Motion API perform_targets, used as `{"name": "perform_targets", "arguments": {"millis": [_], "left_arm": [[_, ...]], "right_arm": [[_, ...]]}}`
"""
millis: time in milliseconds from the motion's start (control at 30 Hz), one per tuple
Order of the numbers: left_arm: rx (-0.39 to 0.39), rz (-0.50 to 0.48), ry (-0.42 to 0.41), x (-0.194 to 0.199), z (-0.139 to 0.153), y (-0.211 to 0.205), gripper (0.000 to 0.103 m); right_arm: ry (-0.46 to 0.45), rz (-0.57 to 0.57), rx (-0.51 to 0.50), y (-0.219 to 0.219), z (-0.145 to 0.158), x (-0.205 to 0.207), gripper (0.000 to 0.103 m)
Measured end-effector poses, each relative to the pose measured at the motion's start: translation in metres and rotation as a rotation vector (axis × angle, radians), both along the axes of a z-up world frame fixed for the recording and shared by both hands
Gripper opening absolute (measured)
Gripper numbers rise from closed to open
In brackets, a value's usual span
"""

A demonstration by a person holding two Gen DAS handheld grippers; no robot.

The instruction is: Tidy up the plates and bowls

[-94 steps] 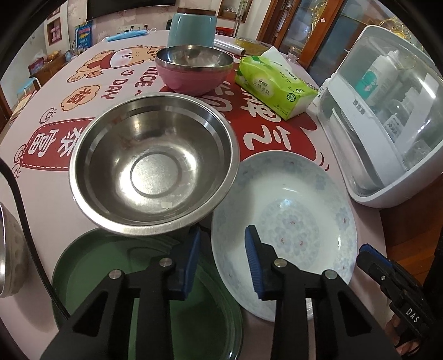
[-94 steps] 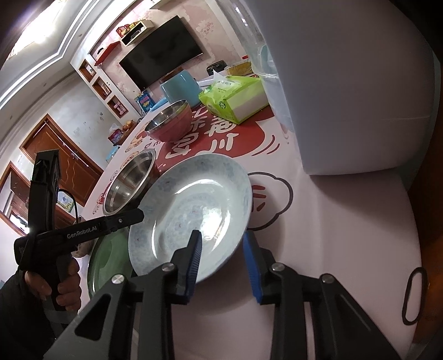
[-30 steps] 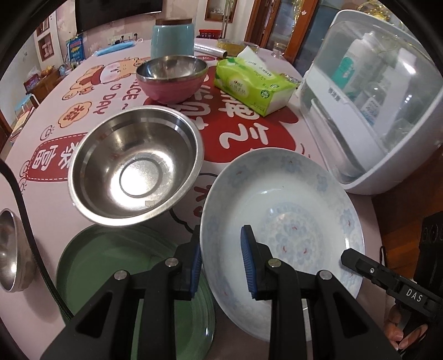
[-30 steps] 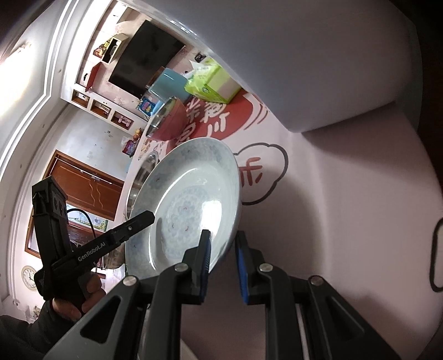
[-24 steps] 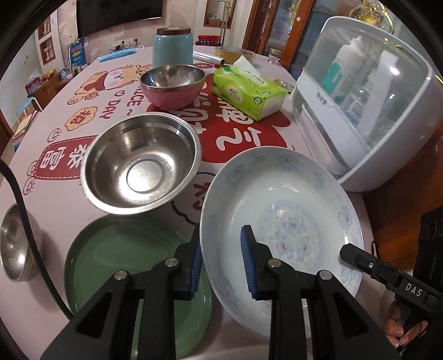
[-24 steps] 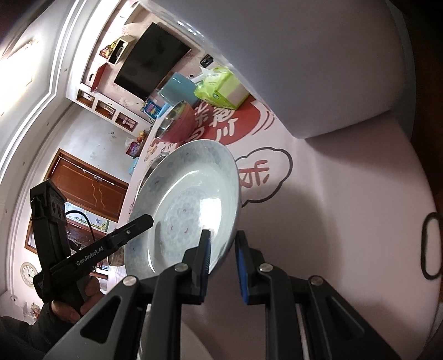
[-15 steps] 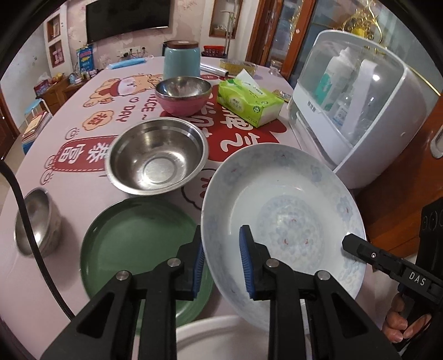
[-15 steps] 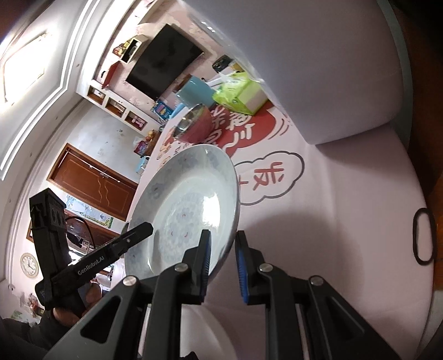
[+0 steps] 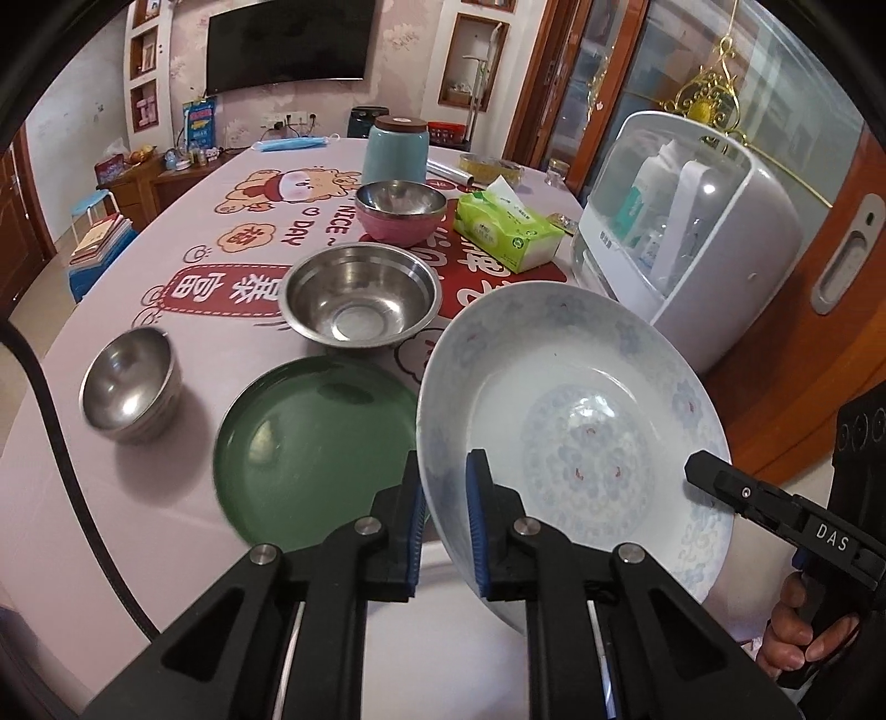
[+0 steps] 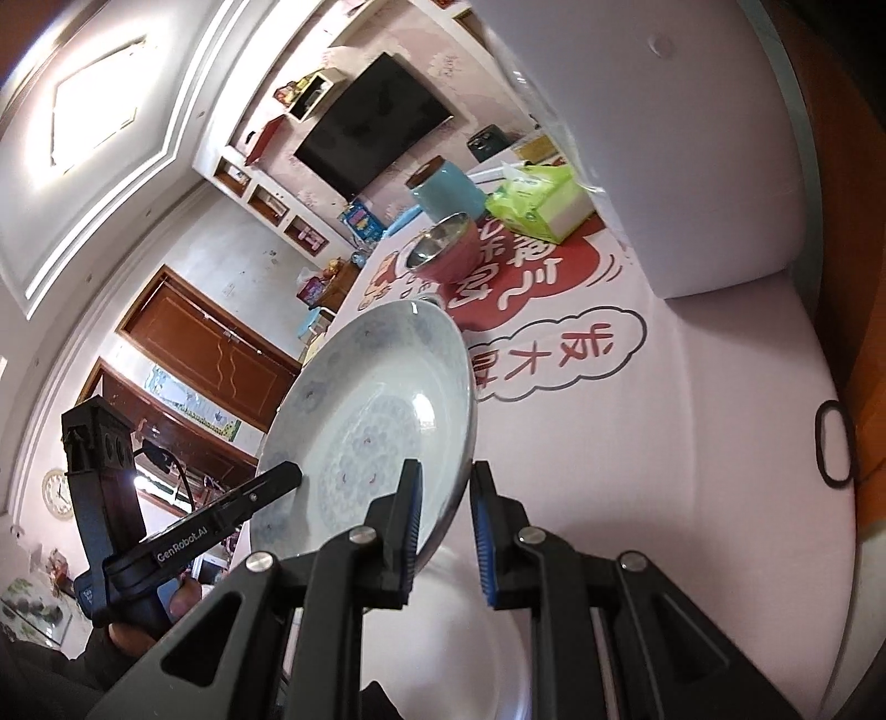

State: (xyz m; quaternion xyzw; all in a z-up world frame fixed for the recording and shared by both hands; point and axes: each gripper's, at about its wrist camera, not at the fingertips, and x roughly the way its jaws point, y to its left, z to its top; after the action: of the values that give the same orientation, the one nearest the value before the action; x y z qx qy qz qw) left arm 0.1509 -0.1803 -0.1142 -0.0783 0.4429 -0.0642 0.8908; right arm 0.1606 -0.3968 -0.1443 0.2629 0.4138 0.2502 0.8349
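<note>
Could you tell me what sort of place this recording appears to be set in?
Most likely a home's combined living and dining room. A wall-mounted black television hangs beside built-in shelves, a large table under a pink cartoon-printed tablecloth holds bowls and plates, and a white countertop bottle steriliser cabinet stands at its edge.

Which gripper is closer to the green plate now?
Left. The left gripper holds the white plate's rim just above the green plate's near edge; the right gripper grips the white plate's opposite rim, farther away.

A dark television (image 9: 285,41) hangs on the pink wall (image 9: 398,55) (white niches (image 9: 145,72) alongside), brown door (image 10: 213,357) nearby.
</note>
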Motion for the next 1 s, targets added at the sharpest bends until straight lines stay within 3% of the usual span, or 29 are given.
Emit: {"name": "perform_targets", "arguments": {"millis": [600,1000], "left_arm": [[0.019,-0.015,0.049,-0.067,-0.003,0.025,0.012],[0.000,-0.032,0.144,-0.088,-0.037,0.030,0.012]], "right_arm": [[0.029,0.032,-0.026,0.028,-0.005,-0.057,0.017],[0.138,0.054,-0.082,0.036,-0.030,-0.081,0.017]]}}
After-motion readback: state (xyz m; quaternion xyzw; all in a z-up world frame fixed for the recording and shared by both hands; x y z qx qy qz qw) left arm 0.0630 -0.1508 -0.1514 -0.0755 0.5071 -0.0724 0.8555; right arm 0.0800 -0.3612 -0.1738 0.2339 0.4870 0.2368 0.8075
